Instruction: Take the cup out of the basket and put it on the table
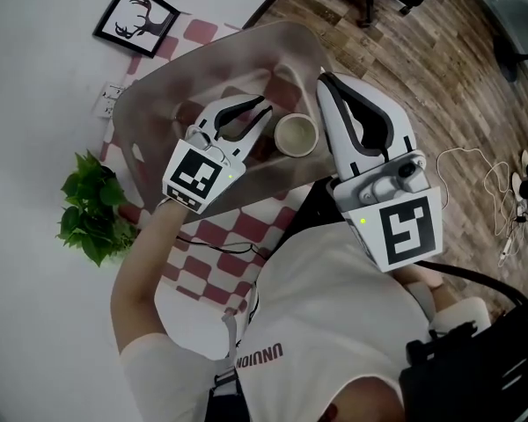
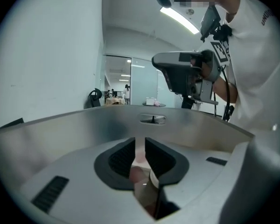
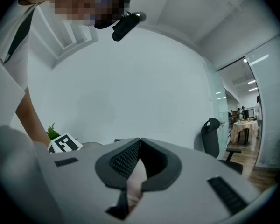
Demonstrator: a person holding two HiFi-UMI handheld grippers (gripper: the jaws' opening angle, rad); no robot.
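A beige cup [image 1: 296, 134] stands upright inside the translucent grey basket [image 1: 158, 86] on the checked table. My left gripper [image 1: 268, 108] hangs over the basket just left of the cup, its tips close to the rim. Its jaws are all but closed, with a thin slit and nothing gripped. In the left gripper view [image 2: 140, 146] the far basket wall with its handle slot [image 2: 153, 119] lies ahead, and a beige sliver shows below the pads. My right gripper [image 1: 327, 84] is shut and empty above the basket's right edge. The right gripper view [image 3: 140, 146] looks at the white wall.
The red-and-white checked cloth [image 1: 207, 236] covers the table under the basket. A green plant [image 1: 92, 209] stands at the table's left, by a framed deer picture [image 1: 136, 18] and a wall socket [image 1: 112, 99]. Wood floor with loose cables [image 1: 497, 192] lies to the right.
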